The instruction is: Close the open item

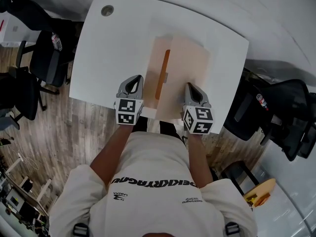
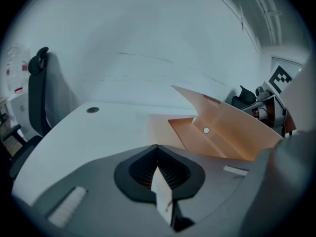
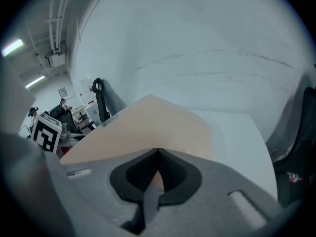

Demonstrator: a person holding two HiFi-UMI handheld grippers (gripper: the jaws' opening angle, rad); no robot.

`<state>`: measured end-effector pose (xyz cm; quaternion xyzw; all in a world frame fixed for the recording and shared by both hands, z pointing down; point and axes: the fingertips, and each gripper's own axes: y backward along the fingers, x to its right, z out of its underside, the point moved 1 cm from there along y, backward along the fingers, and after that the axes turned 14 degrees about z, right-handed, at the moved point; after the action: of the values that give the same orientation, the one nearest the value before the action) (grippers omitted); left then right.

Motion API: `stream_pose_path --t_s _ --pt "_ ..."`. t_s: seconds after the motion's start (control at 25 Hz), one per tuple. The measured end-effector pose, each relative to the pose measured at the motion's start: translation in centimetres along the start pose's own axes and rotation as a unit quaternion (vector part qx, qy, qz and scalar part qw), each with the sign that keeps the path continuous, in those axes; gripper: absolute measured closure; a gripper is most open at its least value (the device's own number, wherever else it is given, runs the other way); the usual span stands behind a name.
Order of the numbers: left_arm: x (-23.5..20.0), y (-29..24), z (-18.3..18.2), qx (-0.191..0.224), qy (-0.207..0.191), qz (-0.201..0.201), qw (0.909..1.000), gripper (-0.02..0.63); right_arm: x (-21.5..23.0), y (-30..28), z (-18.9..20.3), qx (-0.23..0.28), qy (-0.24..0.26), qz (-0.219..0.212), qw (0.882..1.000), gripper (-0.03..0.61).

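Observation:
A peach paper folder (image 1: 185, 68) lies open on the white table (image 1: 108, 58), with an orange strip (image 1: 163, 73) along its fold. In the left gripper view its right cover (image 2: 232, 127) stands tilted up over the inner pocket (image 2: 197, 135). My left gripper (image 1: 133, 79) is just left of the folder's near left edge, its jaws (image 2: 157, 147) shut with nothing clearly between them. At the cover's near right corner my right gripper (image 1: 191, 86) is shut, and the cover's outer face (image 3: 148, 132) rises right in front of its tips (image 3: 157, 151). Whether they touch it I cannot tell.
A round cable hole (image 1: 107, 10) is at the table's far left. Black office chairs stand to the left (image 1: 44, 58) and to the right (image 1: 291, 122) of the table. The person stands at the near edge, over a wooden floor (image 1: 84, 127).

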<state>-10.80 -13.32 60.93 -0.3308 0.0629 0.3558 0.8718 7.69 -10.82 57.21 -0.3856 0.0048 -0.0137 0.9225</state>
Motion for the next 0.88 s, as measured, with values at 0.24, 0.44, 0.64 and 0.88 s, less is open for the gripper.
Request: stream_pose_path --t_s 0.24,0.44,0.64,0.88 --pt "-0.2 -0.5 1.0 -0.009 0.006 0.003 0.9999 0.615 0.1 -0.3 0.3 0.001 -0.022 -0.002 1.000 0.580" --pt "-0.4 -0.7 1.2 -0.014 0.005 0.004 0.9999 0.615 0.7 -0.3 0.3 0.009 -0.034 0.013 0.999 0.578" --pt "-0.2 -0.7 1.4 -0.017 0.002 0.006 0.9998 0.614 1.6 -0.4 0.8 0.004 -0.034 0.031 0.999 0.508" --pt "-0.2 -0.6 1.5 -0.017 0.001 0.007 0.9998 0.614 1.7 -0.4 1.2 -0.006 -0.056 0.027 0.998 0.500"
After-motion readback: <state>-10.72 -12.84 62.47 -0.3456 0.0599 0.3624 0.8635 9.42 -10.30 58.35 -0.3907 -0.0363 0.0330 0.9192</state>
